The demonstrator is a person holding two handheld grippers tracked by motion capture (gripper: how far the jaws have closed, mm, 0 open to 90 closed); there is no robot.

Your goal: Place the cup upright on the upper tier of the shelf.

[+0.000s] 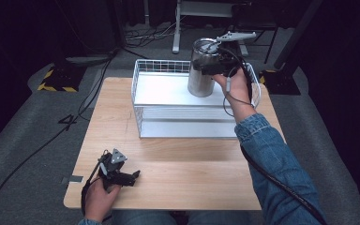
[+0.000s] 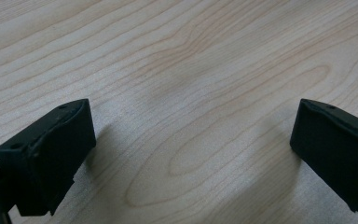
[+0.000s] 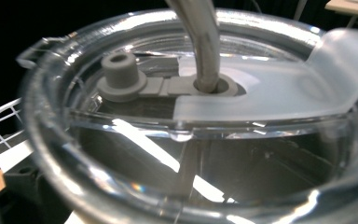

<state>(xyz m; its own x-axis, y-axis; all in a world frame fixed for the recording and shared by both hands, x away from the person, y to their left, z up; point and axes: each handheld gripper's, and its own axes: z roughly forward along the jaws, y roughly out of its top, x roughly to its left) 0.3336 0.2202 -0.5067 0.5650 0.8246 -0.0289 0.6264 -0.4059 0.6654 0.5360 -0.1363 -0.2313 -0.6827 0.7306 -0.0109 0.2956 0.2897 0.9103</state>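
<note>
Lab/recording studio: black-curtained walls, grey carpet, cables (image 1: 37, 150) across floor, hazard-striped stand base (image 1: 58, 80), lone wooden table (image 1: 168, 178) mid-room.

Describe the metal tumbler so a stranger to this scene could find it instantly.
Start at the wooden table and go to the white wire basket on its far half. The metal tumbler is at the basket's far right, with the right hand-held gripper at its rim. It alone is silvery and cylindrical, with a clear lid and metal straw.
</note>
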